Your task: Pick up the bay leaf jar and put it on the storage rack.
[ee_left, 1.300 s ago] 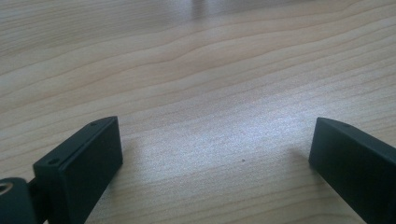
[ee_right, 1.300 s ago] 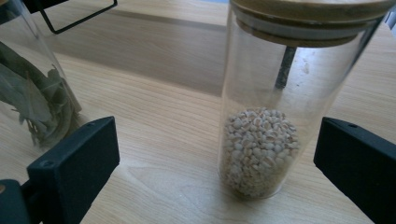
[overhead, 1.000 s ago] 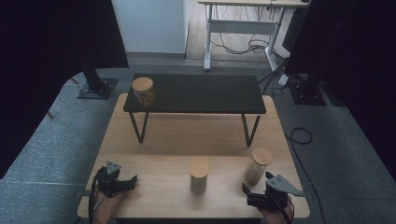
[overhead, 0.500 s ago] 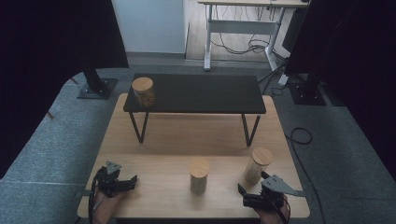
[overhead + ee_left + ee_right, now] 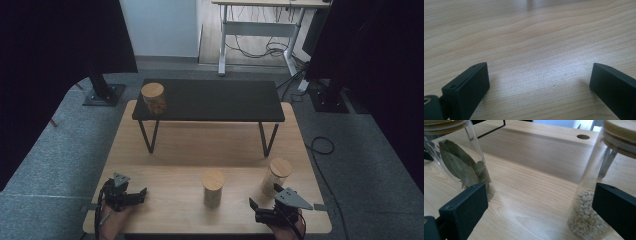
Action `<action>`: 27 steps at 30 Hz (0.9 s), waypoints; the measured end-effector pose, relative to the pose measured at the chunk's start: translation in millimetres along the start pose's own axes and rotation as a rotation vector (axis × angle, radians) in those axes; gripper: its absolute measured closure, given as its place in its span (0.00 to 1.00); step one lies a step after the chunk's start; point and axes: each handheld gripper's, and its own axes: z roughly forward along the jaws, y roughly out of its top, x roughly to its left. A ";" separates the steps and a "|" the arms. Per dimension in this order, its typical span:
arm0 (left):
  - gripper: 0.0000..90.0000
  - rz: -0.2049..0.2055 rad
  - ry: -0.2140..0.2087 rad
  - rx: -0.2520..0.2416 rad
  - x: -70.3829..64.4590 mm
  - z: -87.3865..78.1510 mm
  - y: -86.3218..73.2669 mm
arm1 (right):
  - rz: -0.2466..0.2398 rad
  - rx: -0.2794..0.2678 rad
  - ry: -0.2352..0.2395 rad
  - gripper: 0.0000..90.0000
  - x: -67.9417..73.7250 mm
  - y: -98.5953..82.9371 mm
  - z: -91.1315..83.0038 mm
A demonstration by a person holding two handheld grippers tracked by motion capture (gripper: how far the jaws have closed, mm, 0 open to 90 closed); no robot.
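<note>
The jar of pale grains [image 5: 589, 220] stands near the desk's [image 5: 165, 180] right front edge, just beyond the right claw [image 5: 539, 212], whose jaws gape empty. The bay-leaf jar [image 5: 461, 167] stands beside. The left claw [image 5: 539, 85] hovers open.

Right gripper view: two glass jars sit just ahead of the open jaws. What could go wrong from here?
The right gripper points between the leaf jar and the jar of pale grains, so pushing straight ahead would probably catch neither. Both jars are tall, narrow glass; a jaw clipping one from the side might tip it. The grain jar stands near the table edge, so a knock could send it off.
</note>
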 end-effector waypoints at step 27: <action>0.03 0.000 0.000 0.000 0.0 0.0 0.0 | -0.029 -0.001 0.042 0.00 15.2 5.1 12.5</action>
